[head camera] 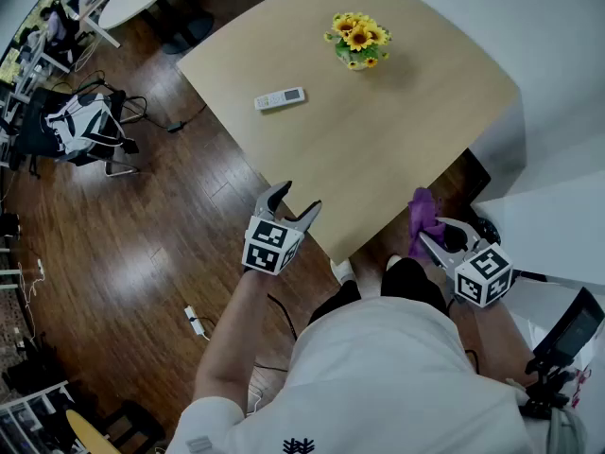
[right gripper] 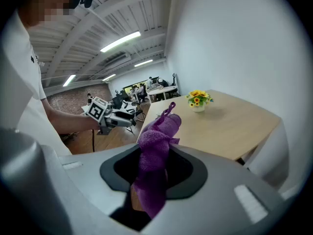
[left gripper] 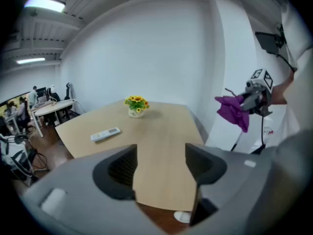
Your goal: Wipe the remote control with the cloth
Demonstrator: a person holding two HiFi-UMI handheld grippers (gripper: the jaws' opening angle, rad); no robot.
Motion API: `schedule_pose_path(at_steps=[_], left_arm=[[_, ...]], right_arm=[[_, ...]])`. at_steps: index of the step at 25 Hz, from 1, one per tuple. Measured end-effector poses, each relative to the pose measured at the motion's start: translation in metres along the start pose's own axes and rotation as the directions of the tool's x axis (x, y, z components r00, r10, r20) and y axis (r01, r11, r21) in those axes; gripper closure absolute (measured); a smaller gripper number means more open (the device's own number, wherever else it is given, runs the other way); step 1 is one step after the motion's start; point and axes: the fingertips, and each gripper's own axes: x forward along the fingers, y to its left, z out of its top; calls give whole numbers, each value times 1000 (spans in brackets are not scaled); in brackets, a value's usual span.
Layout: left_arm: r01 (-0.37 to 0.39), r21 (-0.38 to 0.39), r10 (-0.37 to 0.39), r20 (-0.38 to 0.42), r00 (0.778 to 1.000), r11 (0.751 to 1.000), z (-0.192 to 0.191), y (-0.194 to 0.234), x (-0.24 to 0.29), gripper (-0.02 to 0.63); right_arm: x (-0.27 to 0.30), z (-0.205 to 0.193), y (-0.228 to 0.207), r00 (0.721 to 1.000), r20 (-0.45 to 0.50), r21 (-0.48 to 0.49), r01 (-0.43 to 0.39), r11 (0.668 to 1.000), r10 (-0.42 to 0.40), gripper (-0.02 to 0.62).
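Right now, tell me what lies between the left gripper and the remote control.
Only bare tabletop: nothing stands between the left gripper and the remote control, as the head view shows.

An open-plan office: people at distant desks (left gripper: 54,106), swivel chairs (head camera: 80,126), ceiling strip lights (right gripper: 120,41), wooden floor (head camera: 142,235).

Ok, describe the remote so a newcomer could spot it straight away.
Find the light wooden table in the head view. Two things sit on it: a pot of yellow flowers toward the far side and the remote control nearer the left edge. The remote is the flat white oblong one.
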Motion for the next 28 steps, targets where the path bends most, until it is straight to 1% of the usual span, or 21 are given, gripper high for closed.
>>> schedule_pose_path(at_steps=[3,5,8,10,13,16,19,21,23,26,28], left_arm=[[-58,-4,58,-2,998,998,16,53,14,290],[-77,20,77,-36,996,997,20,83,25,279],[-91,81,100,-114,988,993,24,124,50,254],[-106,132,128,-173,976,986,22,156,69,240],[-110,206,164,-266,950,972,19,207,102,214],[-73,260,167,-361,918,963,17,242,135,189],[-8,339,166,-438,883,941,12,267,174,178],[44,370,153,-488,859,928,6,281,194,172],[101,352,113,-536,836,931,0,288,205,160],[184,281,19,-591,807,942,-11,286,212,160],[209,250,-15,-609,793,945,-16,289,214,159]], right_arm=[[33,22,-9,998,-37,-53,-52,997,50,471],[53,36,-15,996,-44,-67,-79,995,76,471],[76,55,-30,991,-60,-90,-121,989,116,471],[86,59,-42,986,-85,-94,-150,984,142,471],[95,59,-57,979,-117,-77,-178,981,168,471],[94,51,-73,974,-150,-53,-182,982,172,471],[87,36,-96,969,-188,-19,-169,985,162,471],[80,28,-110,966,-210,4,-152,988,149,471],[73,20,-121,963,-230,27,-135,991,137,471],[67,11,-134,958,-257,55,-118,991,129,471],[67,7,-141,955,-266,66,-116,991,130,471]])
